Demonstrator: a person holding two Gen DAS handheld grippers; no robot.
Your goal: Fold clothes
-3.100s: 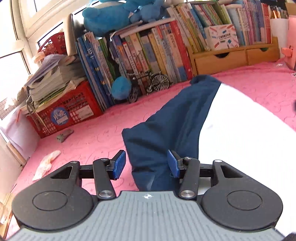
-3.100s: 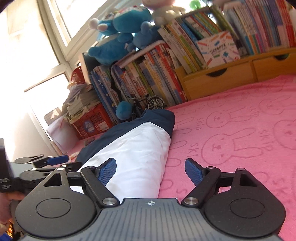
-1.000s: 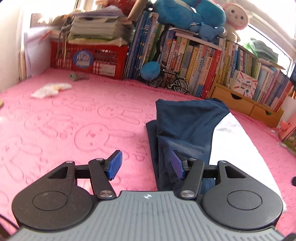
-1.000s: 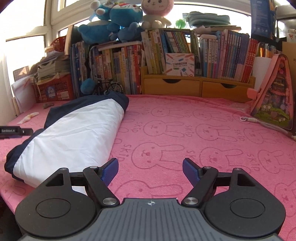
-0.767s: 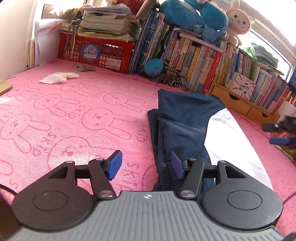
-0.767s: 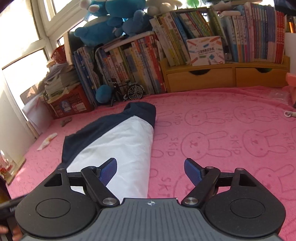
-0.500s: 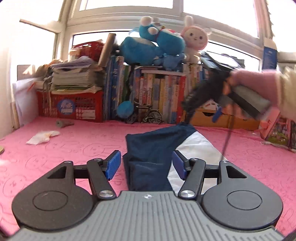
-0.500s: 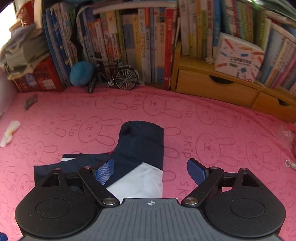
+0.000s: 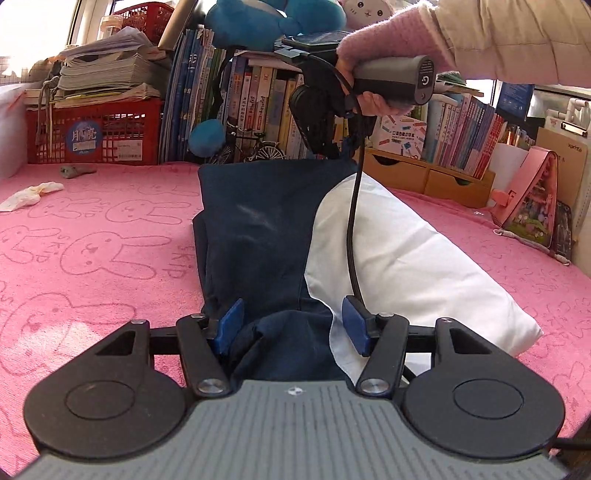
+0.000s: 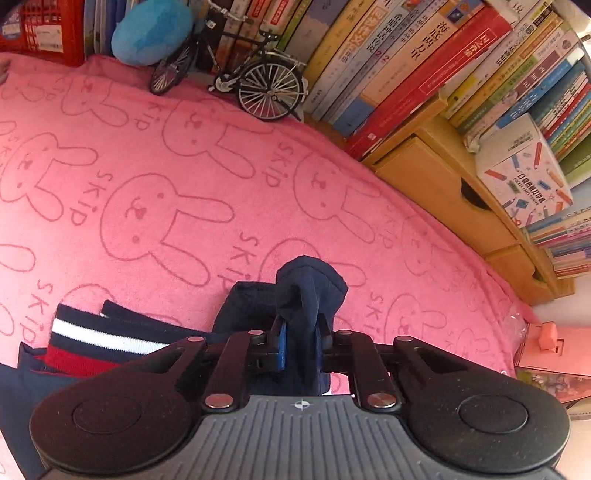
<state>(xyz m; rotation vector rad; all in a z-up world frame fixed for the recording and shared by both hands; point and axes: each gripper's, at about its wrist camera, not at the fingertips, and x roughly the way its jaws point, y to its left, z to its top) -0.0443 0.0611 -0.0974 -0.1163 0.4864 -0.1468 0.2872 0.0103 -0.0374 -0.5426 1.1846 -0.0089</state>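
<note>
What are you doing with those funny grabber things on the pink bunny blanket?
A person is folding a navy and white garment that lies on the pink blanket. The right gripper has just closed and is pinching the navy far end of the garment near the books. The left gripper is at the near end with its jaws open around a bunch of navy cloth, not squeezing it yet.

Looking like someone's bedroom at home: pink bunny blanket (image 10: 155, 177), crammed books (image 10: 399, 66), plush toys (image 9: 266, 22) sitting on top.
</note>
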